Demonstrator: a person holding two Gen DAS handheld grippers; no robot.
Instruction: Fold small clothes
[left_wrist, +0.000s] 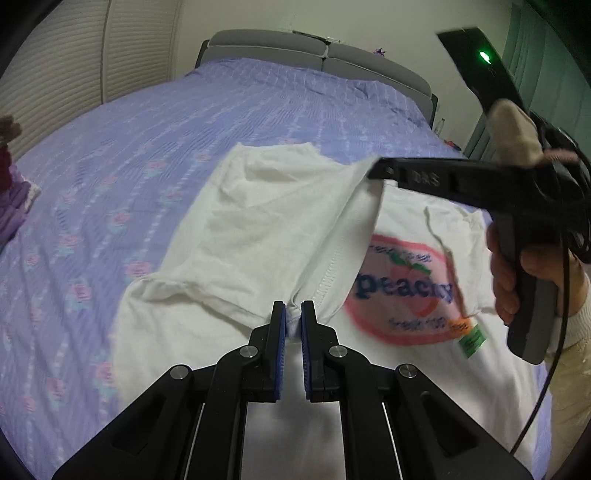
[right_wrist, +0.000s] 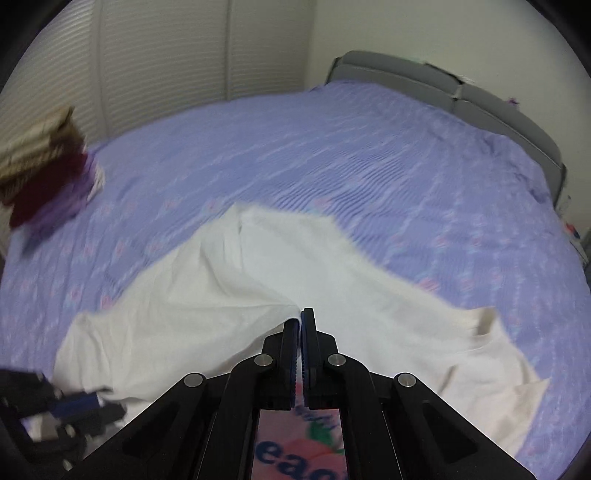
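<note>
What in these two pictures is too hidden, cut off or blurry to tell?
- Small print on the white T-shirt logo, left wrist view: motion blur; only "peachy" reads.
- Same logo, right wrist view: the right gripper body covers most of it.
- Pile of clothes at the bed's far left: blurred, and cut by the edge in the left wrist view.
- Left gripper, right wrist view: smeared, jaws unclear there.
</note>
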